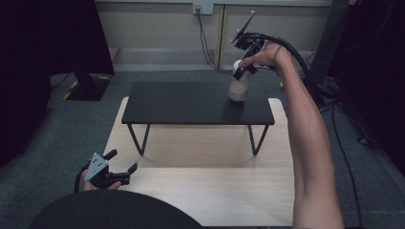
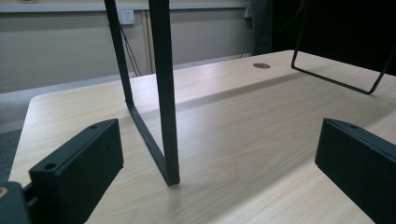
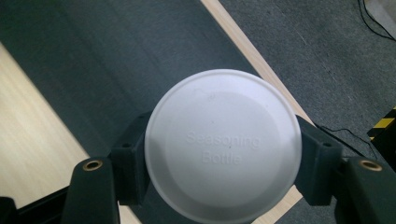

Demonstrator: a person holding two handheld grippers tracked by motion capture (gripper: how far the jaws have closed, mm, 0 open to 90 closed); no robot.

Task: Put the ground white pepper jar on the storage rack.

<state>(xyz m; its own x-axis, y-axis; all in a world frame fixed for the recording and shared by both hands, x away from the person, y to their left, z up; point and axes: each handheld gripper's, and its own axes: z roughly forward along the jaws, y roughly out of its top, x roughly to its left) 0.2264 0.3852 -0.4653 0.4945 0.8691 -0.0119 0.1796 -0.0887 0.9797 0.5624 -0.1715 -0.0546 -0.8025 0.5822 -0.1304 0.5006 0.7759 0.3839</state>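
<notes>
Your right gripper (image 1: pixel 242 67) was clamped on the bottle (image 1: pixel 239 86) by its cap, the bottle at the shelf's (image 1: pixel 191 102) right end, seemingly just touching down. Release remained. Your left gripper (image 1: pixel 122 162) lay unclenched, empty, on the table (image 1: pixel 205 195).

There is one seasoning bottle (image 1: pixel 239 86) with one white lid (image 3: pixel 223 145), on one small black table (image 1: pixel 191 102). The black table has two wire legs (image 1: pixel 138 138) and stands on one big wooden table (image 1: pixel 200 191). There are two grippers: one left gripper (image 1: pixel 123 162) and one right gripper (image 1: pixel 241 71).
</notes>
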